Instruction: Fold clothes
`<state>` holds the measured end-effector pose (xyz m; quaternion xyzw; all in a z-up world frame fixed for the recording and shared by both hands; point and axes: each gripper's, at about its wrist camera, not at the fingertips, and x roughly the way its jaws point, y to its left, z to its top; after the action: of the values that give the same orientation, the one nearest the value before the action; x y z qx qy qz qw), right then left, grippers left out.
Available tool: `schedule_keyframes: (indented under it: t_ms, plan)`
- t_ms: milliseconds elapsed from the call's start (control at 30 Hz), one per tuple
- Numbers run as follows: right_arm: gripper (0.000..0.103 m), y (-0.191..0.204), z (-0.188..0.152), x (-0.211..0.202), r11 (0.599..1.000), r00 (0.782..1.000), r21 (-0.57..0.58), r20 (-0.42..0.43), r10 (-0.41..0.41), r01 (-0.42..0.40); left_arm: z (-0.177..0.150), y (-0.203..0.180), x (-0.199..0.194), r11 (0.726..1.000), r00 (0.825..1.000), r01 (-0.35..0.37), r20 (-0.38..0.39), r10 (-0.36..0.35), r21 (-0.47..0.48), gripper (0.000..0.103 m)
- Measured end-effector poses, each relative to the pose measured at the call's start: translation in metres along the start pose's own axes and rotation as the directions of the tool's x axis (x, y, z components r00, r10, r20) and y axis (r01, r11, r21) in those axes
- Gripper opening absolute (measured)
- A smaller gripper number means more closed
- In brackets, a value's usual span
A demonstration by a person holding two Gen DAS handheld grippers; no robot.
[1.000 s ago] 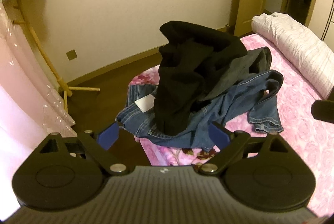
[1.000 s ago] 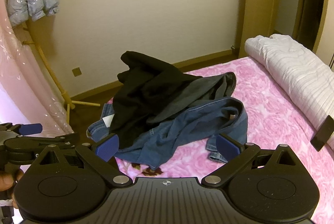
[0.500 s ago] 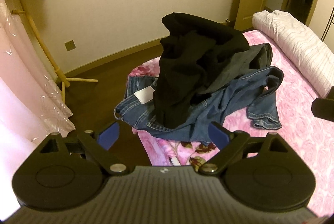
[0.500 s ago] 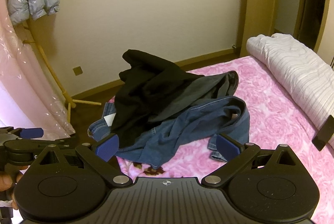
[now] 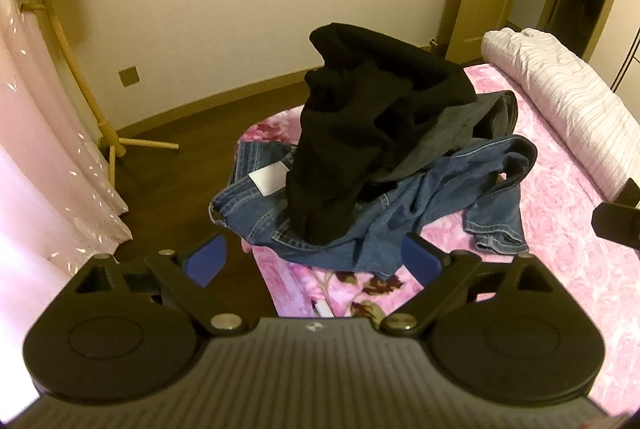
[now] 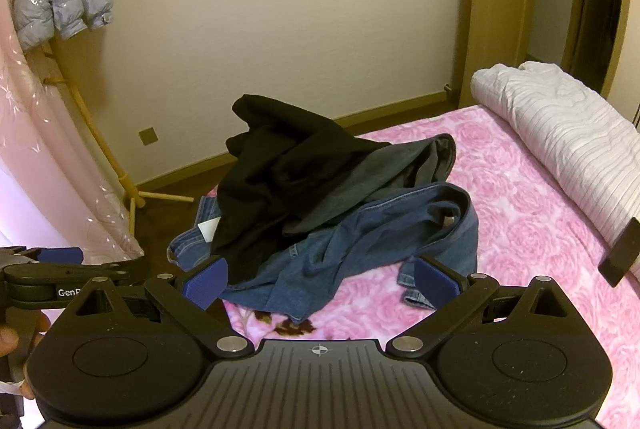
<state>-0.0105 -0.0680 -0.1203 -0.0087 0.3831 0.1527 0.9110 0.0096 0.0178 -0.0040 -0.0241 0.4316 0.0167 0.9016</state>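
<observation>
A sweater (image 5: pixel 360 133) lay atop jeans (image 5: pixel 420 213) at frame centre on the bed (image 5: pixel 560 269); a rolled quilt (image 5: pixel 560 101) lay upper right.

Left wrist view above bed corner (image 5: pixel 304 285), angled down, near clothes pile (image 5: pixel 360 165), right wrist view lower, farther right, both share pile (image 6: pixel 320 205), wall, door

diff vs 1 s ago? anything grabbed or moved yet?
Nothing grabbed. The left gripper has drawn back and lifted slightly, so more floor and the bed edge show below the pile. The right gripper barely shifted. Both are open and empty as before. The black garment sits unchanged on the grey one and the jeans.
</observation>
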Motion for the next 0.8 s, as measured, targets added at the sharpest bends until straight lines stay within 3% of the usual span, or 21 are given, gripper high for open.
schedule_keyframes:
  t_ms: [800]
  plan:
    - [0.101, 0.005, 0.002, -0.004, 1.0, 1.0, -0.015, 0.008, 0.026, -0.026, -0.006, 0.003, -0.011, 1.0, 1.0, -0.014, 0.015, 0.014, 0.01, 0.093]
